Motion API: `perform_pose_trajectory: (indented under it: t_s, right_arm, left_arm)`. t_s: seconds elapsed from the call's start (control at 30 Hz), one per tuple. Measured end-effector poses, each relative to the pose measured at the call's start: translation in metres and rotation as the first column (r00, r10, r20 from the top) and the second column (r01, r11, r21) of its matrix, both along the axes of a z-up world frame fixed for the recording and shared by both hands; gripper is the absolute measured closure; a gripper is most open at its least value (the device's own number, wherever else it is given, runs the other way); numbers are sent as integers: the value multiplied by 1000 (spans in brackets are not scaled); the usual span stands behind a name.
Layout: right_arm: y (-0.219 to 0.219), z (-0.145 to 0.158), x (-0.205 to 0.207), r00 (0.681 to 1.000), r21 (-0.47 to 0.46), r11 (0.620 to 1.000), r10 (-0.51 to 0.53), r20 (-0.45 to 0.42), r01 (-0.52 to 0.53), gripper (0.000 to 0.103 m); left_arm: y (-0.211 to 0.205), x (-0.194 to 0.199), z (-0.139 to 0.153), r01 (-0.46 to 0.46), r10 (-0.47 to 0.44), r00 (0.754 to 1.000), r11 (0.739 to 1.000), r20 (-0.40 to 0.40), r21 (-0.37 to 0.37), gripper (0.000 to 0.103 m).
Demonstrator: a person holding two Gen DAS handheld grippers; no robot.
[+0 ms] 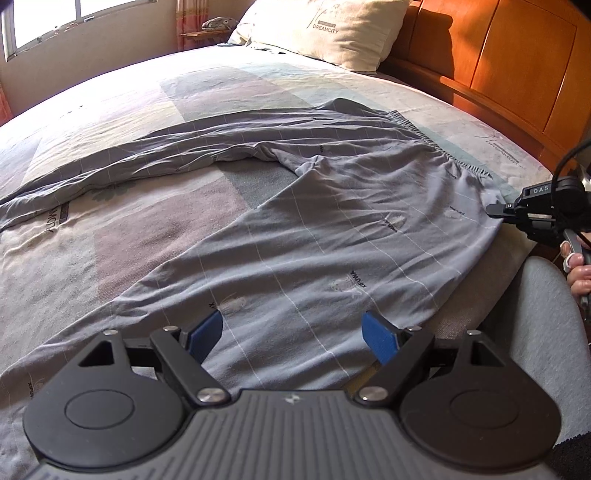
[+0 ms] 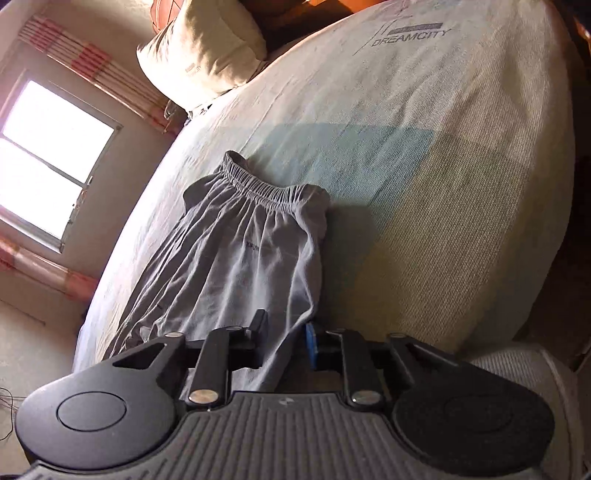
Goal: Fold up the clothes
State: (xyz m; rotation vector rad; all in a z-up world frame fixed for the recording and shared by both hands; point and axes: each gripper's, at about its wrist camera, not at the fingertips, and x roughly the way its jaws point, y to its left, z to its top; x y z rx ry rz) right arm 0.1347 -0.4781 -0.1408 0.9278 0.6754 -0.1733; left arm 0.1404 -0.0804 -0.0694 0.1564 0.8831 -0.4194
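A pair of grey-blue cotton trousers with thin pale grid lines and an elastic waistband [image 1: 332, 236] lies spread on a bed with a pastel patchwork sheet [image 1: 155, 110], its two legs splayed apart. The left gripper [image 1: 293, 334] hovers over the nearer leg with its jaws wide apart, the blue pads [image 1: 378, 341] on either side of the cloth and nothing between them; the leg fabric runs forward and to both sides from the jaws. The right gripper [image 2: 284, 341] has its jaws closed on the trousers' side edge near the waistband, a fold of grey cloth pinched between them; from there the fabric rises ahead of the jaws to the gathered waistband [image 2: 266, 192]. In the left wrist view that gripper sits at the trousers' far right edge, held by a hand [image 1: 580, 271]. A cream pillow printed with lettering [image 1: 325, 29] rests far ahead of the left jaws, against an orange wooden headboard [image 1: 517, 62].
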Motion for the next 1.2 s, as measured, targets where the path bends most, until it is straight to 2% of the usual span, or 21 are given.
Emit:
perform_pose_trajectory:
  t_s: [0.13, 0.2, 0.27, 0.33, 0.4, 0.5, 0.6, 0.67, 0.73, 0.77, 0.87, 0.9, 0.97, 1.03, 1.1, 1.13, 1.17, 1.2]
  right_arm:
    - [-16, -4, -10, 1000, -2, 1000, -7, 6, 7, 100]
    - [-17, 1, -16, 1000, -36, 999, -17, -15, 17, 97]
    - [-10, 13, -22, 1000, -124, 992, -11, -19, 9, 78]
    - [-2, 27, -29, 1000, -229, 973, 0, -17, -4, 75]
    - [8, 42, -34, 1000, -330, 944, 23, -10, -25, 75]
    - [38, 58, -22, 987, -442, 886, 159, 8, -140, 66]
    - [81, 59, -1, 937, -496, 810, 350, -18, -312, 63]
    - [115, 52, 9, 883, -525, 739, 467, -56, -423, 63]
    - [149, 45, 19, 813, -547, 652, 574, -97, -525, 63]
    - [163, 42, 21, 782, -556, 613, 613, -115, -562, 63]
    - [191, 34, 16, 719, -571, 533, 677, -156, -625, 63]
    - [193, 29, 13, 709, -569, 517, 683, -175, -639, 63]
    - [190, 27, 2, 693, -590, 489, 699, -177, -643, 63]
    - [186, 32, -1, 699, -582, 493, 688, -195, -647, 63]
    - [183, 38, -4, 710, -571, 504, 671, -214, -648, 63]
    - [182, 42, -5, 715, -565, 510, 662, -223, -648, 62]
    - [185, 45, -6, 709, -567, 504, 670, -219, -652, 62]
    - [195, 50, -6, 687, -577, 484, 700, -197, -658, 62]
  left_arm:
    - [11, 0, -7, -23, 24, 999, 999, -26, 39, 20]
    - [17, 1, -15, -39, 43, 997, 997, -64, 63, 20]
    - [23, 2, -24, -57, 67, 991, 995, -115, 84, 20]
    - [30, -1, -31, -68, 81, 983, 994, -166, 86, 18]
    - [34, -8, -31, -49, 60, 981, 997, -184, 64, 13]
    - [41, -8, -24, -58, 65, 982, 997, -178, 43, 12]
    - [49, -5, -15, -82, 85, 983, 996, -160, 28, 12]
    - [50, -3, -21, -86, 93, 981, 995, -169, 49, 12]
    - [51, 0, -26, -90, 101, 979, 994, -177, 69, 12]
    - [51, 2, -28, -92, 105, 978, 993, -181, 79, 12]
    - [52, -3, -35, -78, 95, 978, 992, -186, 98, 10]
    - [53, -10, -36, -63, 80, 980, 993, -184, 98, 5]
    - [54, -22, -36, -26, 51, 978, 992, -204, 124, 4]
    - [58, -27, -32, -9, 42, 970, 990, -238, 139, 4]
    - [66, -29, -22, -9, 34, 973, 994, -227, 111, 4]
    - [70, -28, -16, -16, 34, 980, 995, -195, 97, 4]
    - [73, -25, -11, -29, 43, 985, 996, -167, 87, 4]
    - [75, -20, -8, -45, 56, 987, 996, -152, 77, 4]
